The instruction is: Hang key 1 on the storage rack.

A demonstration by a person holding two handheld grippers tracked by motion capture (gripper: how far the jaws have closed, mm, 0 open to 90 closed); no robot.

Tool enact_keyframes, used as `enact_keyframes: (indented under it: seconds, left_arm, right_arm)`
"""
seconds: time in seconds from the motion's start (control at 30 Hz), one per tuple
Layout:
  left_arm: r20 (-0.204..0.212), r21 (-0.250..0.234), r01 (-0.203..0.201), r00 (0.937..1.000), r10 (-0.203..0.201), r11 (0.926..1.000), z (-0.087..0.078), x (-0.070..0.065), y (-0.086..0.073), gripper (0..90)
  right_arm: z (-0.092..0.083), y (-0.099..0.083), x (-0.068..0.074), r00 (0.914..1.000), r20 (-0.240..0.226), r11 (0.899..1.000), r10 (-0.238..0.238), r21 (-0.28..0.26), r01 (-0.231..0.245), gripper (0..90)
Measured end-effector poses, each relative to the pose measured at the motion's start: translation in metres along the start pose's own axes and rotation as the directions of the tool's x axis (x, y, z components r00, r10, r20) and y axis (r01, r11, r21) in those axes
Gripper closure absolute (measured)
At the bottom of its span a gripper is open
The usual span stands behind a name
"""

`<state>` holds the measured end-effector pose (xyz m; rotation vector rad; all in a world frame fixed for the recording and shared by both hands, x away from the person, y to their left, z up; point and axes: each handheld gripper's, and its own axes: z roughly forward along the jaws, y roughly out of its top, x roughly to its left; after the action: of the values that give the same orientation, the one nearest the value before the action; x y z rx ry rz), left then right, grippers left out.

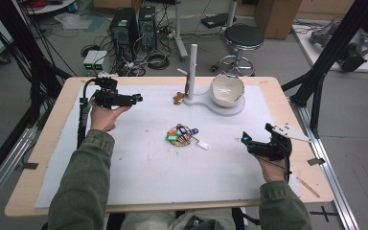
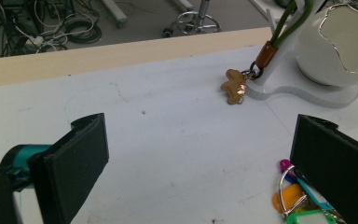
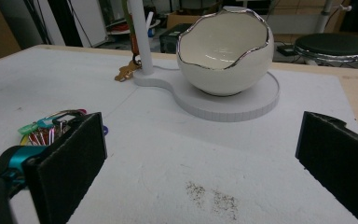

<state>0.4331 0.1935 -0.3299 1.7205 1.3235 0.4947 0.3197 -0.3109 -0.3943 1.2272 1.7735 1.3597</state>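
Observation:
A bunch of keys with coloured tags [image 1: 181, 135] lies in the middle of the white mat; it also peeks in at the lower right of the left gripper view [image 2: 294, 201] and at the left of the right gripper view [image 3: 51, 128]. A white stand [image 1: 210, 104] holds a post and an egg-shaped white bowl [image 1: 227, 90] [image 3: 225, 50]. A gold bear charm [image 2: 233, 86] on a green strap hangs from the post and rests on the mat. My left gripper [image 1: 137, 99] is open at the far left. My right gripper [image 1: 245, 139] is open at the right, empty.
The white mat [image 1: 139, 167] covers most of the wooden table [image 1: 38, 153]. Behind the table stand a stool [image 1: 243, 38], computer towers [image 1: 124, 28] and tangled cables. Black frame posts [image 1: 326, 62] rise at the right.

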Motion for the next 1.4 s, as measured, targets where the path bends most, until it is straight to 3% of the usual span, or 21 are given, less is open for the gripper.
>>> enact_keyframes:
  seconds: [0.37, 0.83, 1.1, 1.4]
  left_arm:
    - [0.008, 0.001, 0.01, 0.9999, -0.01, 1.0, -0.013, 0.011, -0.019, 4.8]
    - [-0.015, 0.0, 0.031, 0.9994, -0.031, 0.9995, -0.027, 0.025, -0.046, 4.8]
    - [-0.008, -0.007, 0.036, 0.9993, -0.036, 0.9993, -0.033, 0.03, -0.06, 4.8]
    - [-0.03, -0.014, 0.03, 0.9991, -0.03, 0.9995, -0.041, 0.034, -0.073, 4.8]
  right_arm:
    - [0.001, 0.0, 0.001, 1.0, 0.001, 1.0, -0.007, 0.004, 0.007, 0.8]
    - [0.002, -0.001, 0.002, 0.9999, 0.002, 1.0, -0.011, 0.011, 0.011, 0.8]
    - [0.002, 0.0, 0.002, 0.9999, 0.002, 1.0, -0.015, 0.012, 0.015, 0.8]
    - [0.003, -0.001, 0.002, 0.9999, -0.003, 1.0, -0.016, 0.018, 0.016, 0.8]
